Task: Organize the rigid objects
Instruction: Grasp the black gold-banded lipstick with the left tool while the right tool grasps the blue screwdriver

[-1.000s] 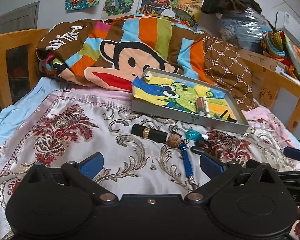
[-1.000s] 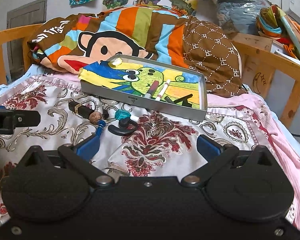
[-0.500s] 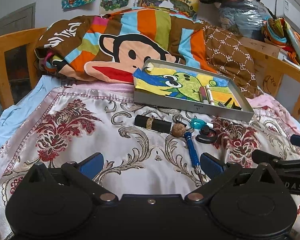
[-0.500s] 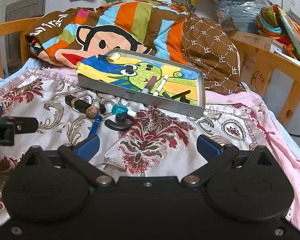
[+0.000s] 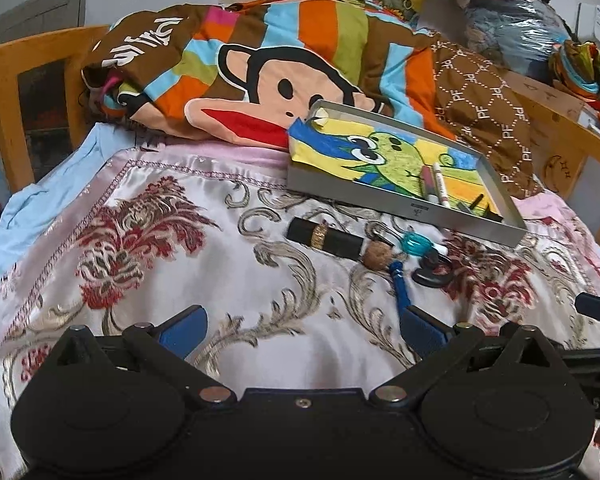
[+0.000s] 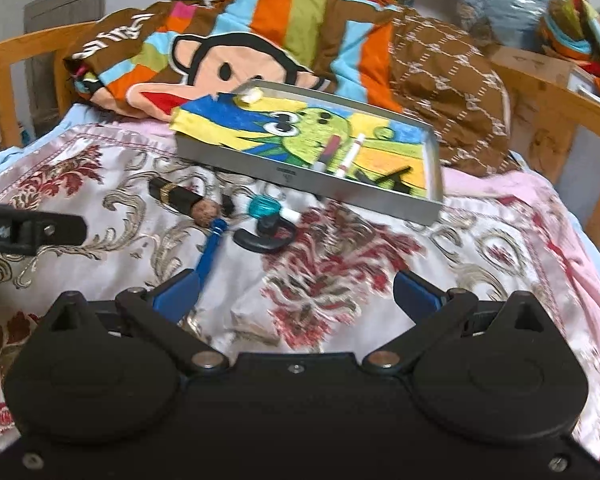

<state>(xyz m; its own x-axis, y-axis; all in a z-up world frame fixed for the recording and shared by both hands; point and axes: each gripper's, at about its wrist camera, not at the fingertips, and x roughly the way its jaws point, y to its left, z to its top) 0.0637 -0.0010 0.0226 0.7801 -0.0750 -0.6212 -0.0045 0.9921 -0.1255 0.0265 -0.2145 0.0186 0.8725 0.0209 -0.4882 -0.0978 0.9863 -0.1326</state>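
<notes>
A grey metal tray [image 5: 416, 210] [image 6: 300, 176] lined with a frog drawing lies on the bed; markers and small black items rest inside. In front of it on the satin cover lie a black tube with a gold band [image 5: 324, 236] [image 6: 172, 196], a brown nut [image 5: 376, 254] [image 6: 206, 213], a blue screwdriver [image 5: 400, 288] [image 6: 210, 250], a teal cap [image 5: 416, 244] [image 6: 265, 206] and a black hook [image 5: 432, 276] [image 6: 264, 238]. My left gripper [image 5: 302, 322] is open, short of the tube. My right gripper [image 6: 296, 290] is open, just below the hook.
A striped monkey-print blanket [image 5: 268, 72] is heaped behind the tray. Wooden bed rails [image 5: 16, 80] [image 6: 556, 120] run along both sides. Bags and clutter [image 5: 512, 32] sit at the back right. Part of the left gripper's body [image 6: 32, 232] shows at the right wrist view's left edge.
Both grippers have advanced toward the loose items and tray, which now look larger. The right wrist view is slightly blurred by motion. Both stay open and the objects lie as before.
</notes>
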